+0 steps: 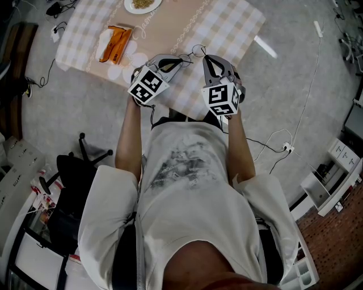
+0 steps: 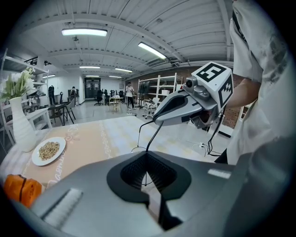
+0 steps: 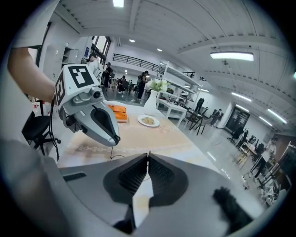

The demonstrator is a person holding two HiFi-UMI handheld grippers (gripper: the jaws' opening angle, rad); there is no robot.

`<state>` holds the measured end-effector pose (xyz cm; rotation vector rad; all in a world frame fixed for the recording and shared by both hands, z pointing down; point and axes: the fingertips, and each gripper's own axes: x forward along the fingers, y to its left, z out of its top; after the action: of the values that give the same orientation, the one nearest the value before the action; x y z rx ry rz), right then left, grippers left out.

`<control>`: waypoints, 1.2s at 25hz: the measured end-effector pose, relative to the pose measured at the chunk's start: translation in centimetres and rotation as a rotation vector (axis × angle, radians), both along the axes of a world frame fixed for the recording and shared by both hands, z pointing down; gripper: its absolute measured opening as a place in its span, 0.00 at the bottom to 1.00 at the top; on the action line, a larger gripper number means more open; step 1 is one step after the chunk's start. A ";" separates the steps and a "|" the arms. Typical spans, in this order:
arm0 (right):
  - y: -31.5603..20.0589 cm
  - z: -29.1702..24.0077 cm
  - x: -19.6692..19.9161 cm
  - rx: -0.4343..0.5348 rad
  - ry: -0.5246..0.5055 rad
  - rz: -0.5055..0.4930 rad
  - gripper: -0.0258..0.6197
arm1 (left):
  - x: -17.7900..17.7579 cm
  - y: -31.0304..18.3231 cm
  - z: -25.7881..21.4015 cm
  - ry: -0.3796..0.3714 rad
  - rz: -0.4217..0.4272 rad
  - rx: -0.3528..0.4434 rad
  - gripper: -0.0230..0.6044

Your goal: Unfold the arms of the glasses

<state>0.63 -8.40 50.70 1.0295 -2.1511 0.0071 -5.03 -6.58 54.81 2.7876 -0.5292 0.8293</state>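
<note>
While the table (image 1: pixel 227 28) fills the head view's top, left gripper (image 1: pixel 182 59) & right gripper (image 1: pixel 205 57) each pinch tight on the thin wire glasses (image 1: pixel 197 51), upper centre, above its near edge; unfolding prob. begun, neither arm's full spread clear.

The desk (image 1: pixel 227 28) lies bare ahead and to the right of the right hand-held gripper (image 1: pixel 206 58). On the left, an orange packet (image 1: pixel 116 42) and a plate (image 1: pixel 142 4) stand farther off, with a white vase (image 2: pixel 21 125) seemingly near the far edge. The left hand-held gripper (image 1: pixel 181 60) sits close by, and thin glasses (image 1: pixel 197 51) span the narrow gap.
</note>
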 end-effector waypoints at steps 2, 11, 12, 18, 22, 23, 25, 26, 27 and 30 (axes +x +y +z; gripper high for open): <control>0.0 0.0 0.2 0.000 -0.004 0.009 0.07 | 0.0 0.1 0.0 -0.001 0.000 0.000 0.05; -0.3 -0.4 1.4 0.006 -0.010 0.054 0.07 | -0.3 0.4 0.1 -0.004 -0.003 -0.003 0.05; -0.3 -0.5 1.5 0.006 -0.010 0.058 0.07 | -0.3 0.4 0.1 -0.004 -0.004 -0.003 0.05; -0.4 -0.5 2.1 0.003 -0.010 0.080 0.07 | -0.3 0.5 0.1 -0.002 -0.007 -0.002 0.05; -0.5 -0.6 2.4 -0.001 -0.011 0.097 0.07 | -0.4 0.5 -0.1 0.000 -0.007 -0.001 0.05; -0.5 -0.6 2.6 -0.002 -0.012 0.102 0.07 | -0.5 0.5 -0.1 0.000 -0.008 -0.001 0.05; -0.6 -0.6 2.8 -0.003 -0.012 0.110 0.07 | -0.5 0.5 0.0 0.000 -0.010 -0.001 0.05; -0.7 -0.5 3.0 -0.003 -0.013 0.113 0.07 | -0.5 0.5 0.0 0.001 -0.011 -0.001 0.05; -0.7 -0.5 3.1 -0.004 -0.013 0.116 0.07 | -0.6 0.4 0.0 0.001 -0.013 0.000 0.05; -0.7 -0.4 3.5 -0.005 -0.014 0.127 0.07 | -0.6 0.5 -0.1 0.004 -0.016 0.001 0.05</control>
<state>4.09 -9.11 50.30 1.1639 -2.0938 0.0802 -5.59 -6.13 54.75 2.7821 -0.5506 0.8200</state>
